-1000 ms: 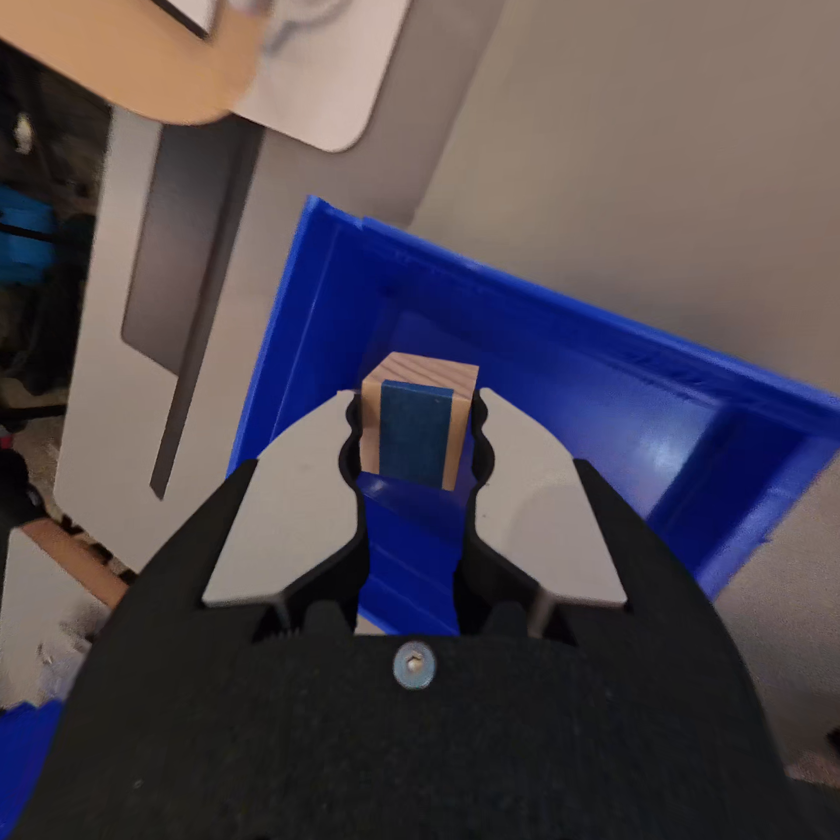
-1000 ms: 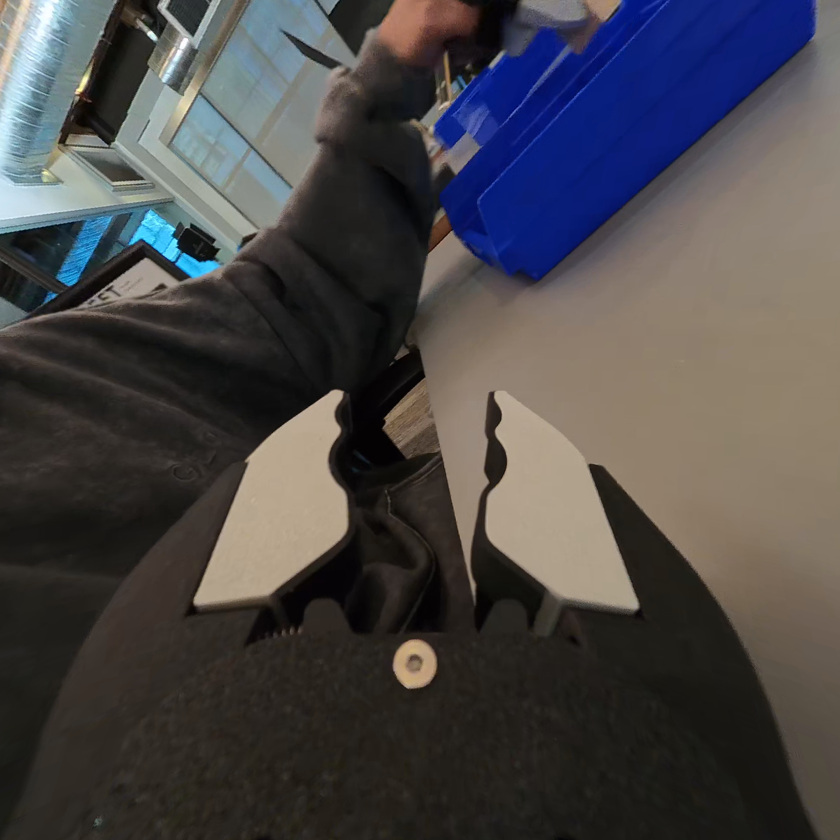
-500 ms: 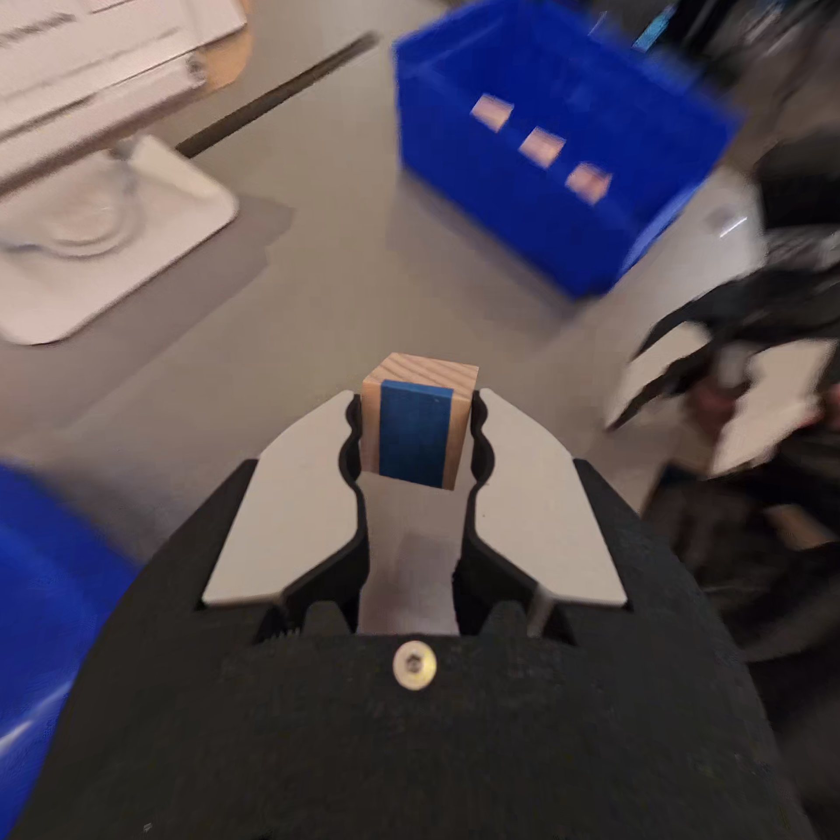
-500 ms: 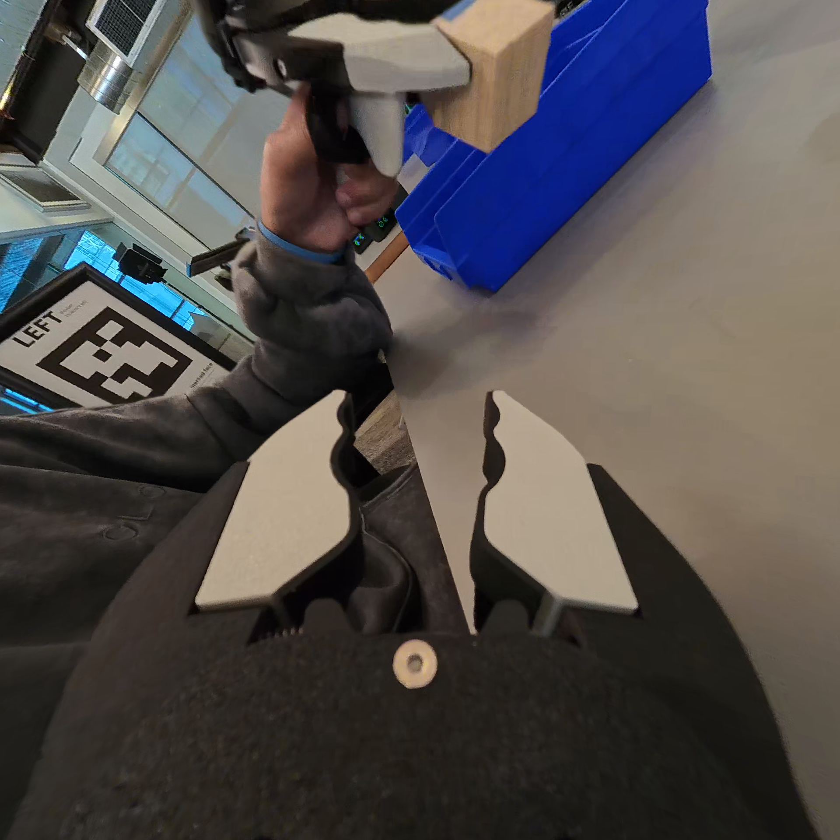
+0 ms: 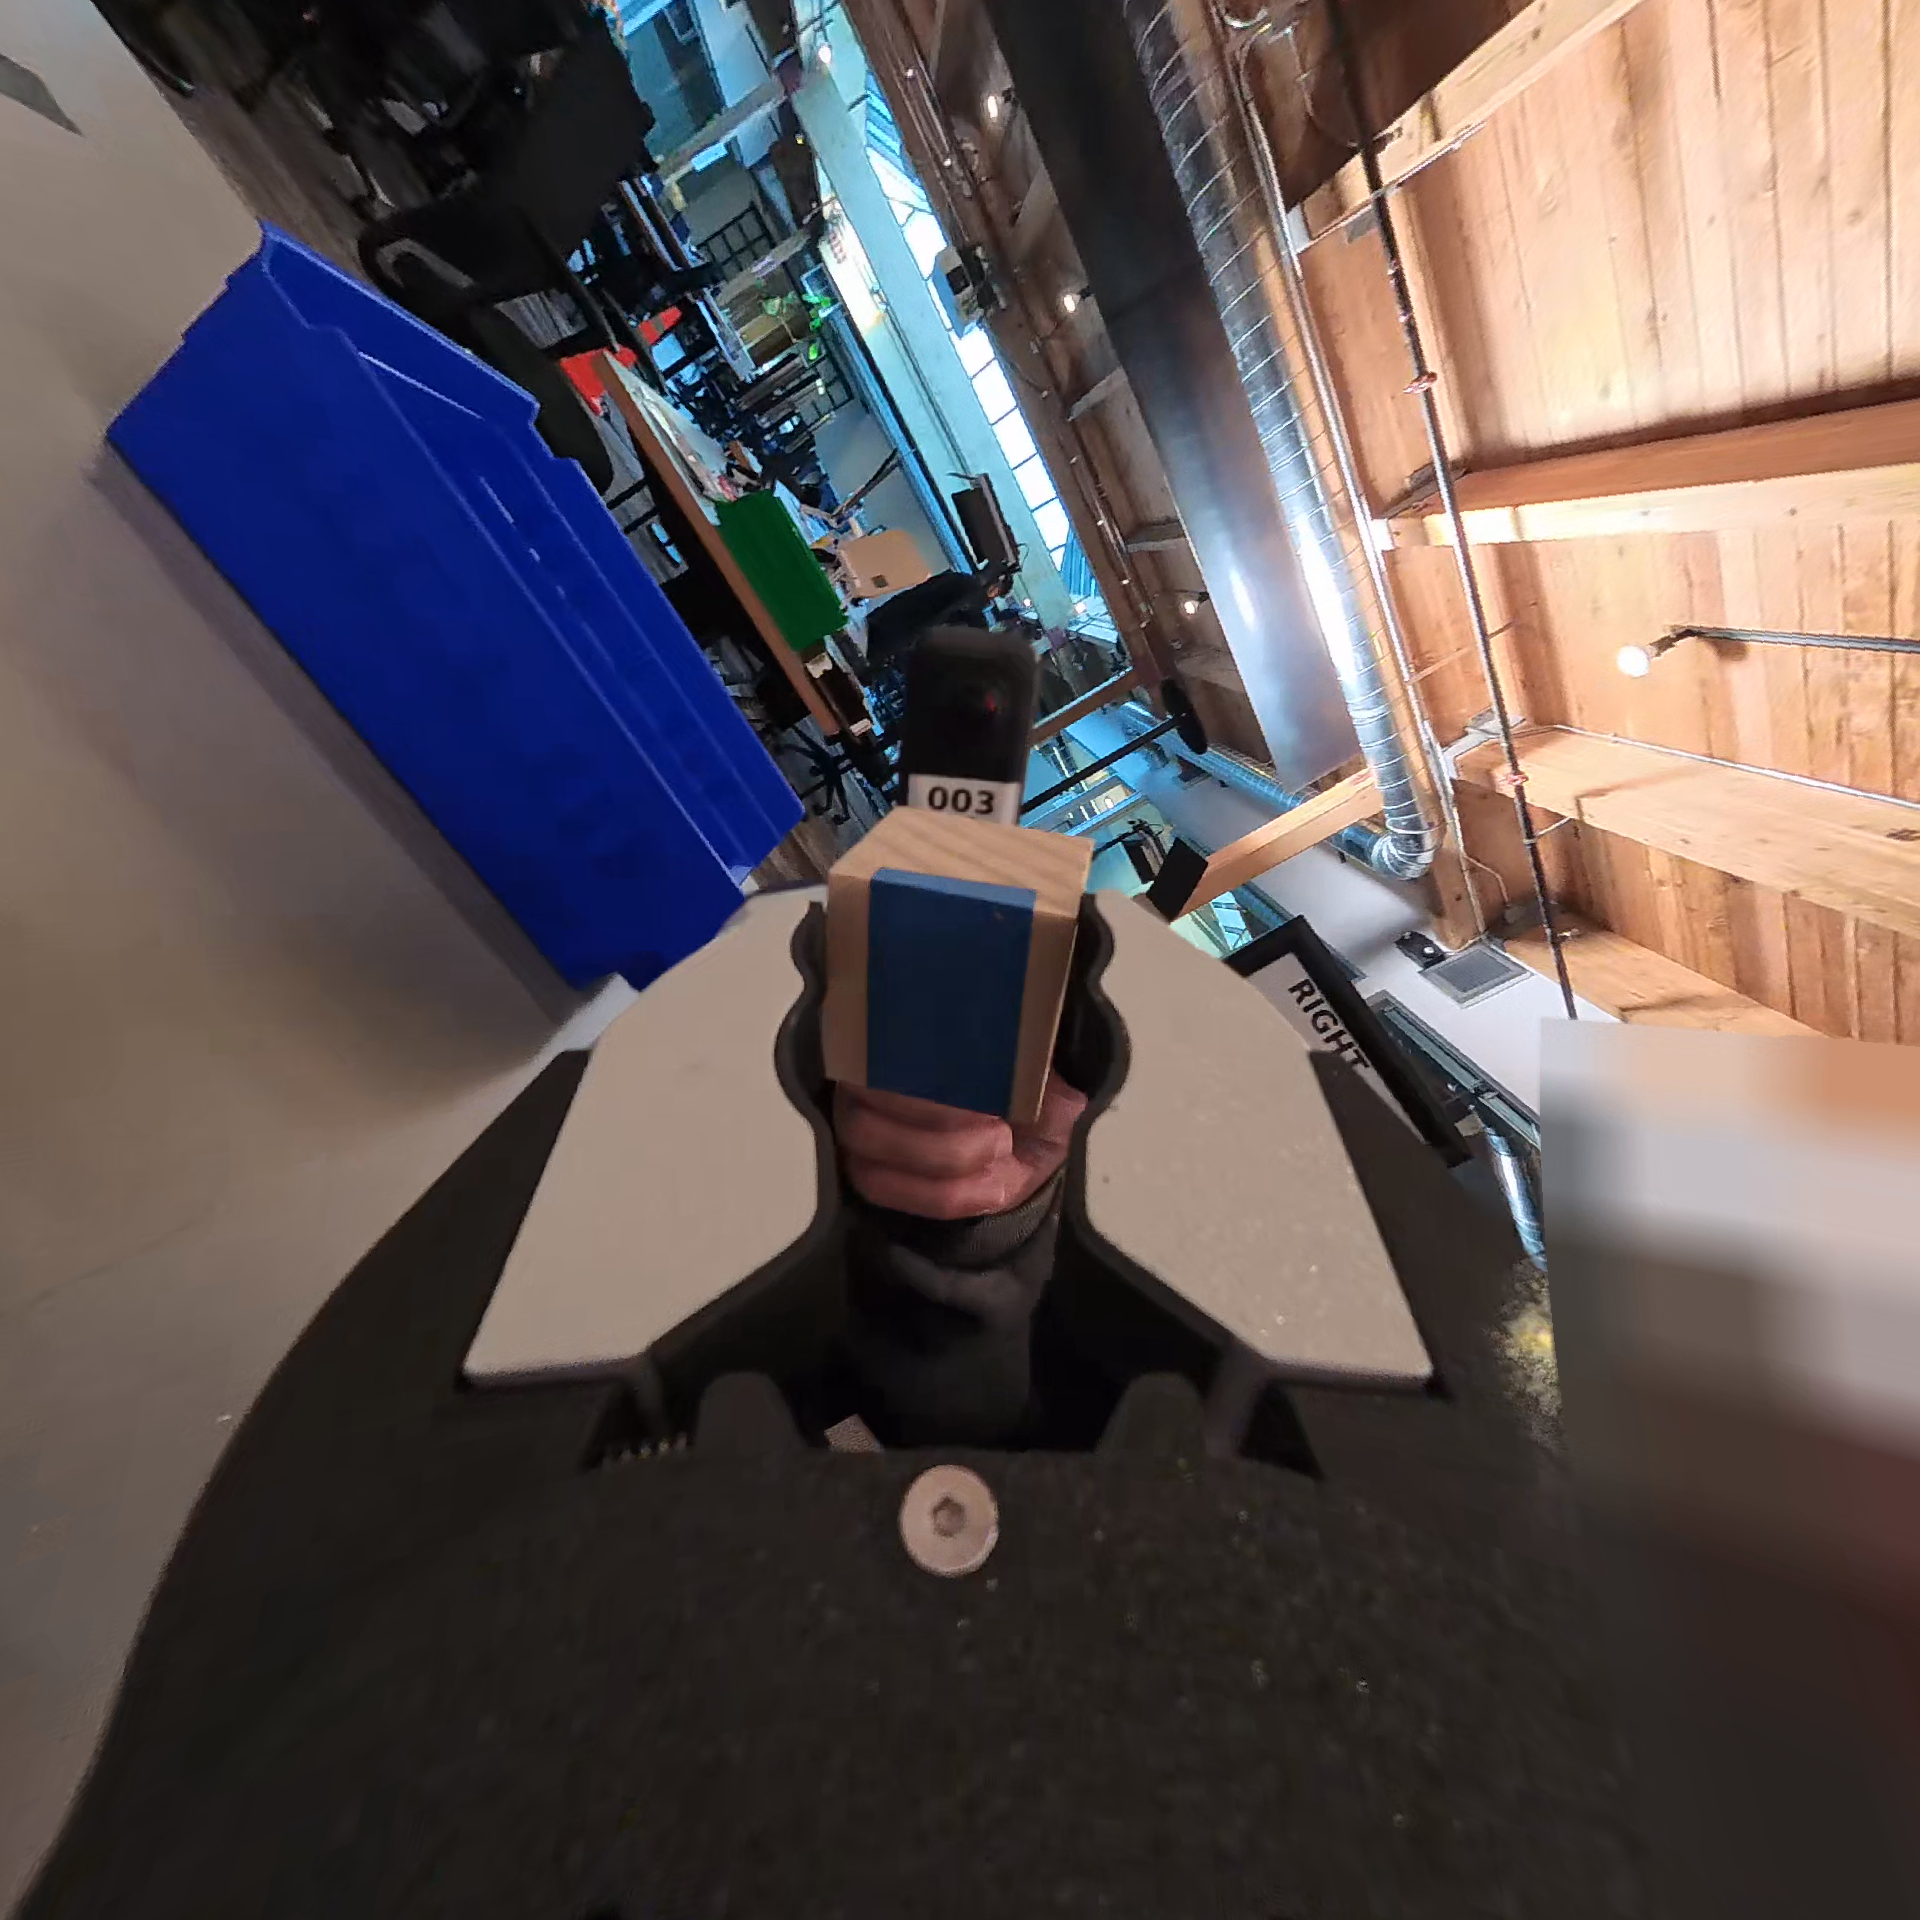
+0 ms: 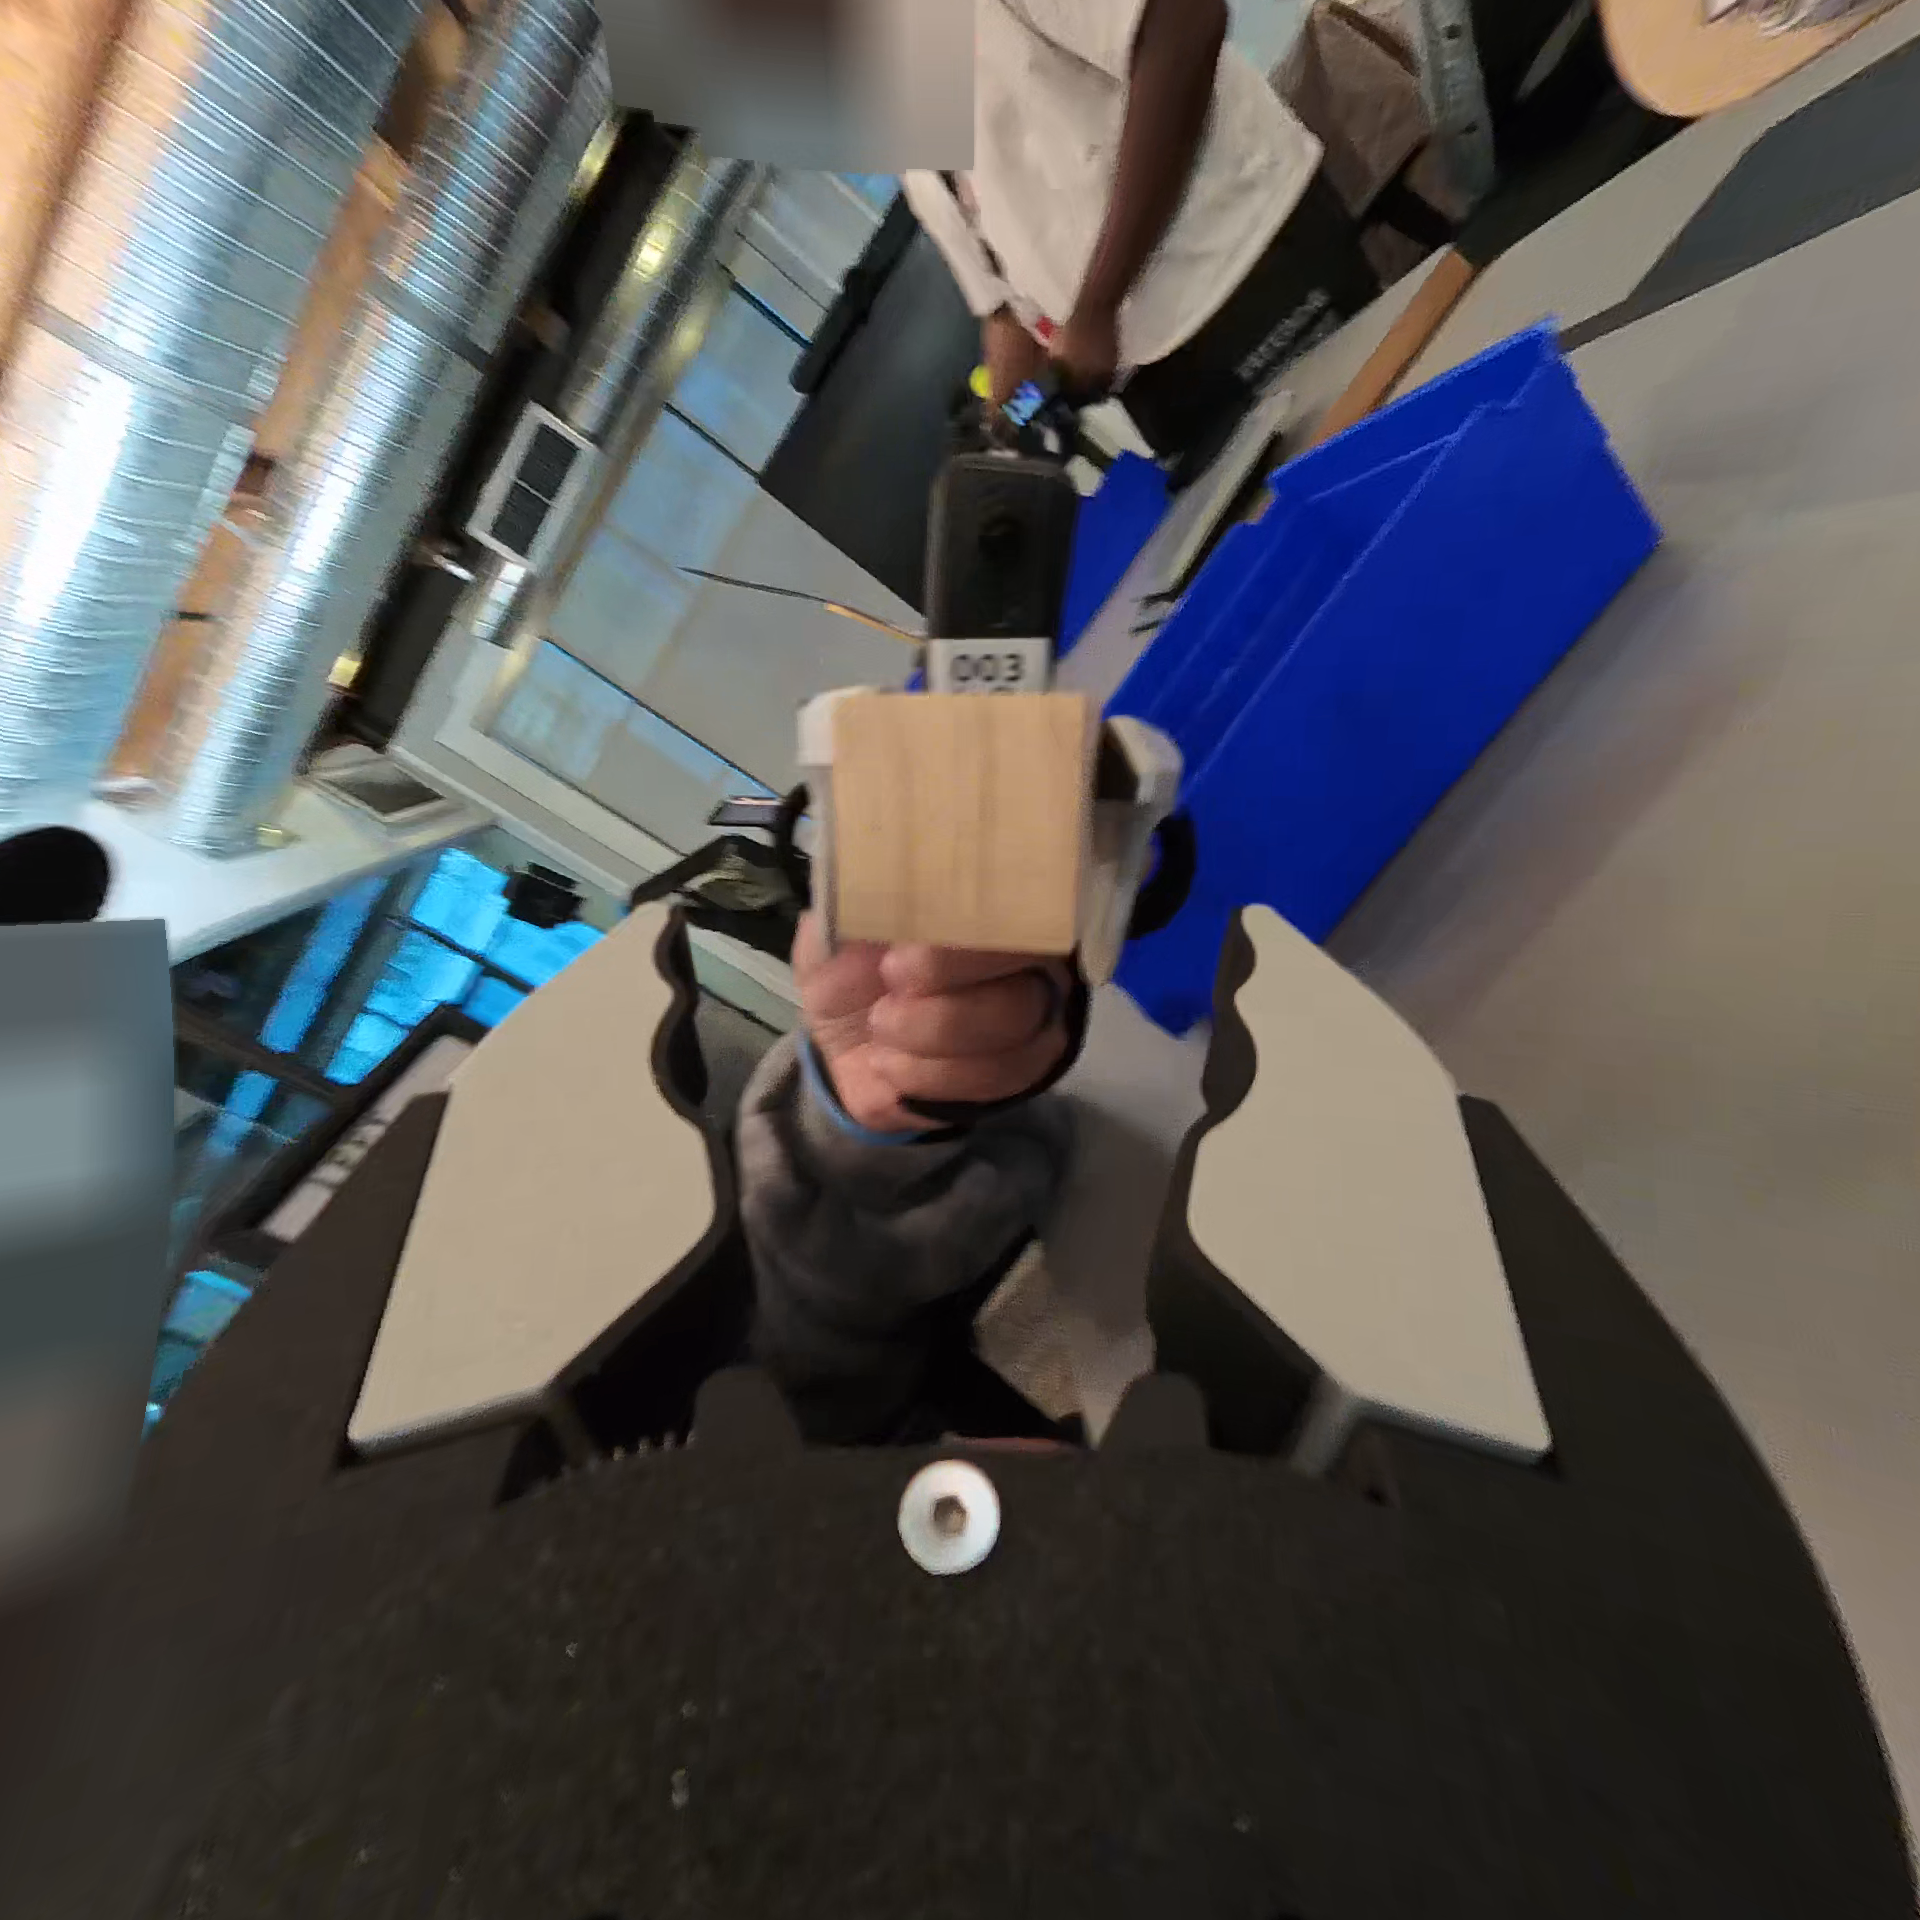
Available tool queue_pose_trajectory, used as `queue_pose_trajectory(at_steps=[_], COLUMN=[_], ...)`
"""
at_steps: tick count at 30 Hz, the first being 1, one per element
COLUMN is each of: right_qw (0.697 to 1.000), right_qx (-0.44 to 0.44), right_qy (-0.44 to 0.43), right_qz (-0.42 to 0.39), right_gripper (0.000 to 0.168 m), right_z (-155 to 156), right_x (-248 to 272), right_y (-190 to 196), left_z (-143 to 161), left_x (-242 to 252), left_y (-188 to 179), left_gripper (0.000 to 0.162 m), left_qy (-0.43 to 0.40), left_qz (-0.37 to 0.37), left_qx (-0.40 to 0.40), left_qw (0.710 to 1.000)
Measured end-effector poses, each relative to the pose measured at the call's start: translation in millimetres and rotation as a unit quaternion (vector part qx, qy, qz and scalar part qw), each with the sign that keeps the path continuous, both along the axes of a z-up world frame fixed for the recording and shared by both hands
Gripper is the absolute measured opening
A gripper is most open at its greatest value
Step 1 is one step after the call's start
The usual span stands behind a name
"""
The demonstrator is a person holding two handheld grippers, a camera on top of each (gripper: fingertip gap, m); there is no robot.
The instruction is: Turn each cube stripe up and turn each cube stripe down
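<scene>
in the air above the counter [image 5: 125, 1039], my left hand-held gripper [image 5: 951, 997] clamps the cube [image 5: 951, 987], stripe facing its camera; right hand-held gripper [image 6: 951, 935] spread wide, empty, facing it. i'd regrasp on the bare side faces, square, before releasing left

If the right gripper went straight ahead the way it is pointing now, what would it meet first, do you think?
Probably the wooden cube held by the left gripper. It sits dead ahead, in line with the gap between the right gripper's open fingers, above the person's hand. How far off it is remains unclear.
</scene>
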State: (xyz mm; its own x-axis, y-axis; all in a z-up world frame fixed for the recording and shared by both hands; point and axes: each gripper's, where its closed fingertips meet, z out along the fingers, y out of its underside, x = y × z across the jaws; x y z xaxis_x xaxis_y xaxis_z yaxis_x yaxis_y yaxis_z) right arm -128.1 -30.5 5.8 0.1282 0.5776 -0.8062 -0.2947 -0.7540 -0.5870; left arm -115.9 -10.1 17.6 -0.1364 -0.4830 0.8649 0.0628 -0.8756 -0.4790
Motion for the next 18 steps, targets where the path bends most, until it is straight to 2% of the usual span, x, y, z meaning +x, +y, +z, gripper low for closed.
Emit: queue_pose_trajectory(at_steps=[2, 4, 7, 9, 11, 13, 15, 18], right_qw=[0.999, 0.999, 0.999, 0.998, 0.997, 0.991, 0.97, 0.886], right_qx=[0.013, 0.023, 0.025, 0.031, 0.041, 0.074, 0.122, 0.121], right_qy=[-0.029, -0.032, -0.026, -0.045, -0.061, -0.095, -0.177, -0.396], right_qz=[-0.012, 0.001, -0.002, -0.008, -0.02, -0.051, -0.116, -0.208], right_gripper=[0.088, 0.045, 0.045, 0.045, 0.045, 0.045, 0.045, 0.045], right_z=[-8, -12, -17, -22, -21, -8, 11, 5], right_x=[-8, -12, -8, 0, 18, 51, 106, 214], right_y=[8, 5, 1, -3, -7, -5, 10, 42], left_z=[-6, -12, -16, -9, -12, -27, -50, -84], left_x=[2, 5, 5, -6, -21, -25, -26, -25], left_y=[-2, -5, -9, -5, -3, -23, -66, -108], left_gripper=[0.044, 0.045, 0.048, 0.074, 0.077, 0.077, 0.069, 0.064], left_qy=[0.018, 0.043, 0.063, 0.05, 0.067, 0.102, 0.124, 0.161], left_qz=[0.001, 0.009, 0.001, 0.02, 0.053, 0.048, -0.001, -0.027], left_qx=[0.009, 0.025, 0.046, 0.054, 0.083, 0.124, 0.168, 0.195], left_qw=[1.0, 0.999, 0.997, 0.997, 0.993, 0.986, 0.978, 0.967])
